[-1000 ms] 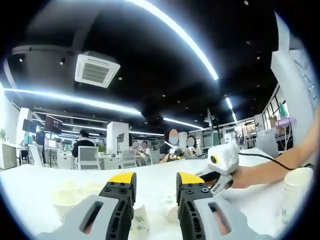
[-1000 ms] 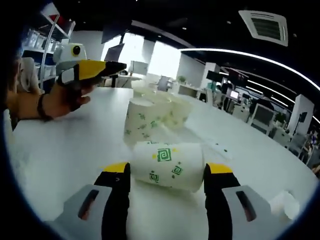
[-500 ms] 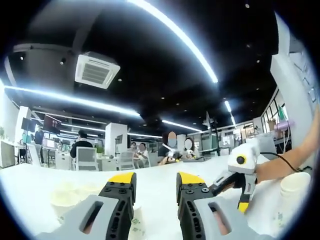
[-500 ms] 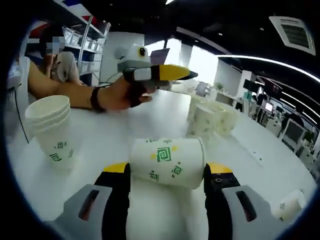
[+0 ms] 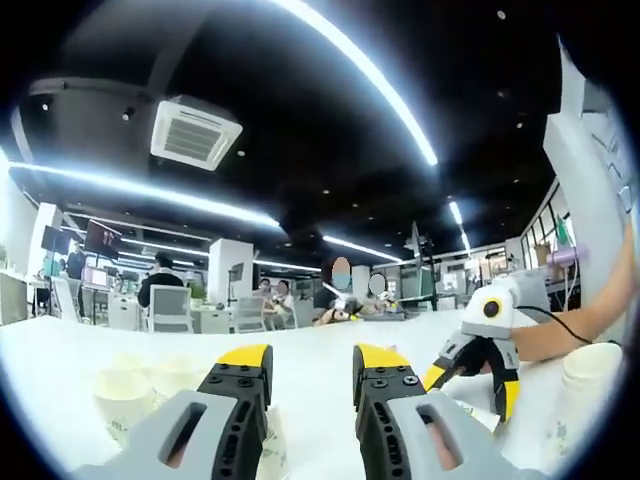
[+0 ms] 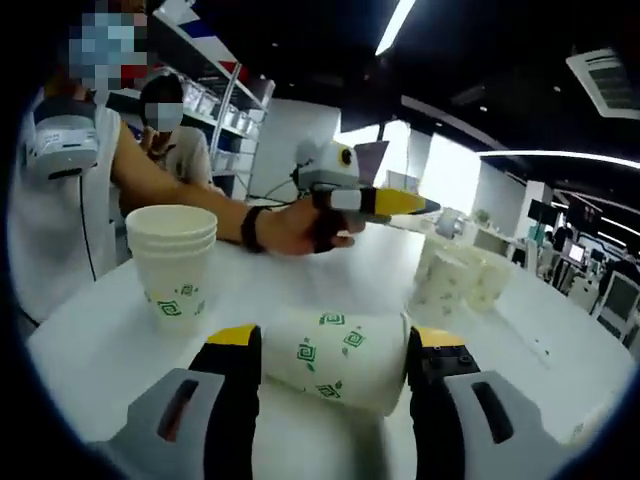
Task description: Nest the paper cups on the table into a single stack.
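One paper cup [image 6: 335,358] sideways, clamped between right gripper [image 6: 335,345] jaws, left gripper [image 5: 310,360] jaws parted.

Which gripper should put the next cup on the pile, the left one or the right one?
The right gripper, probably. It already holds a paper cup sideways between its jaws, and the stack of cups stands upright close ahead of it. The left gripper holds nothing.

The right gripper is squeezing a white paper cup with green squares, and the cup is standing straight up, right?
Not quite. The white paper cup with green squares lies on its side between the right gripper's jaws, as the right gripper view shows. The gripper is indeed squeezing it.
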